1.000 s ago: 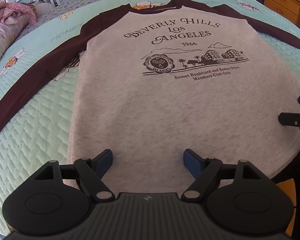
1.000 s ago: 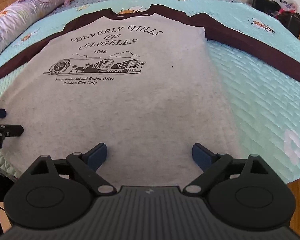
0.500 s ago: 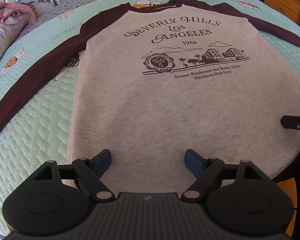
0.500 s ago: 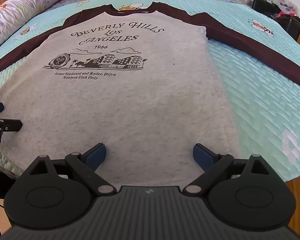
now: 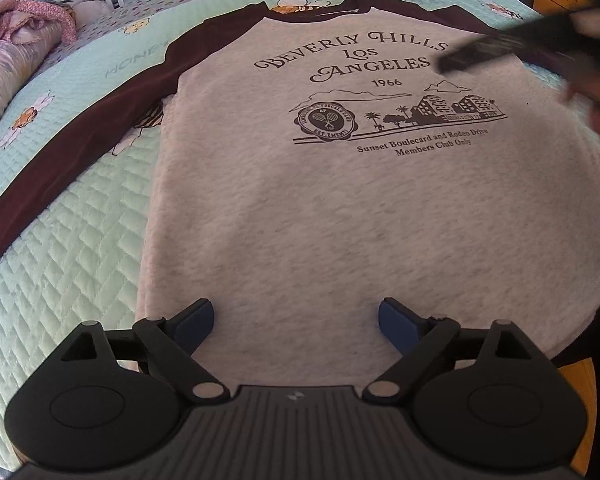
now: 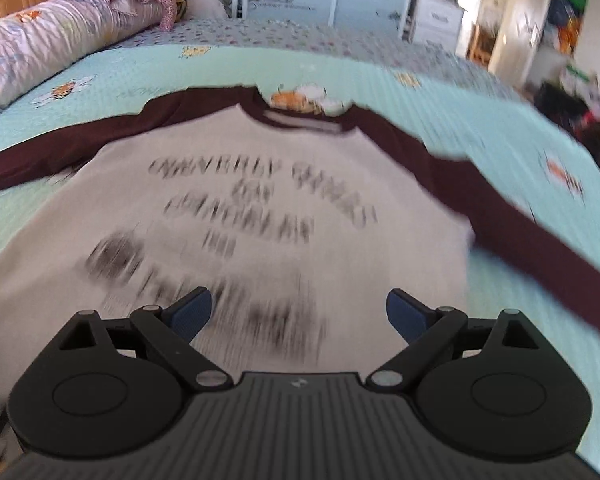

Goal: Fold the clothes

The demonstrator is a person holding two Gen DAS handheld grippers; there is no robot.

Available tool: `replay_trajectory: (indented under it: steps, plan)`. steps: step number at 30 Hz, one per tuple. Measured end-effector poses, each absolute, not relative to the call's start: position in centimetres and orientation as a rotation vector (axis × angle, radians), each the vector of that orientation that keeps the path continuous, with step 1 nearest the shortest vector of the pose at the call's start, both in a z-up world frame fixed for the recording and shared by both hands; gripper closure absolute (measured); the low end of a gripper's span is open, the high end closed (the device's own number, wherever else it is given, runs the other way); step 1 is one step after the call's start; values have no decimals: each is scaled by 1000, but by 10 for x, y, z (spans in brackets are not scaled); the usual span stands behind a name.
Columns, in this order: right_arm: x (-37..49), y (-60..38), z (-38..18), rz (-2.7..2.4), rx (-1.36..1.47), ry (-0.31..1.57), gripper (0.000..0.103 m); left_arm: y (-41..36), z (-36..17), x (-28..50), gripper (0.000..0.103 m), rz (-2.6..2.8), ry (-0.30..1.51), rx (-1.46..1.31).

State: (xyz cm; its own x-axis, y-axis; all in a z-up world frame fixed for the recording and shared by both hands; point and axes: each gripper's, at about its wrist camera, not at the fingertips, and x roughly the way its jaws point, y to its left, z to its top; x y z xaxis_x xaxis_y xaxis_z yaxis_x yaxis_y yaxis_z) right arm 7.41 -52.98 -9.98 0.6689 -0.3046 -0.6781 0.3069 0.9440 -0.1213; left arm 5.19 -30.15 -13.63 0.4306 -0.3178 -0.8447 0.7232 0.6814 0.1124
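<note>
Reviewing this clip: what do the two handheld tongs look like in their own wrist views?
Both match. The left tongs and right tongs have matte black ribbed bodies with a small central logo, round black discs on either side, black linkage arms with silver pivot pins, and blue pads on the fingertips. No cables show.

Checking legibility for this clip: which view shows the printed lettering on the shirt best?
The left wrist view: the lettering is sharp and readable, though a blurred dark shape covers its right end. The right wrist view shows the same lettering smeared by motion blur, unreadable.

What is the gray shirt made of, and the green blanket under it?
The shirt looks like soft knit, probably cotton: its gray is speckled and a bit fuzzy. The blanket looks like padded quilted fabric, since stitched lines puff it into little blocks.
</note>
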Motion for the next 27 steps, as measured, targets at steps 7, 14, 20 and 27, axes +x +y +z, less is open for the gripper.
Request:
replay_trajectory:
  steps: [7, 14, 20, 27]
  plan:
    - [62, -599, -146, -363, 152, 776, 4, -292, -139, 56, 4, -717, 922, 473]
    - [-14, -568, -129, -305, -70, 766, 5, -291, -134, 55, 4, -709, 916, 448]
    - [66, -581, -104, -349, -154, 683, 4, -295, -104, 59, 5, -709, 832, 441]
    - [87, -625, -140, -403, 90, 820, 4, -311, -88, 94, 5, -654, 806, 423]
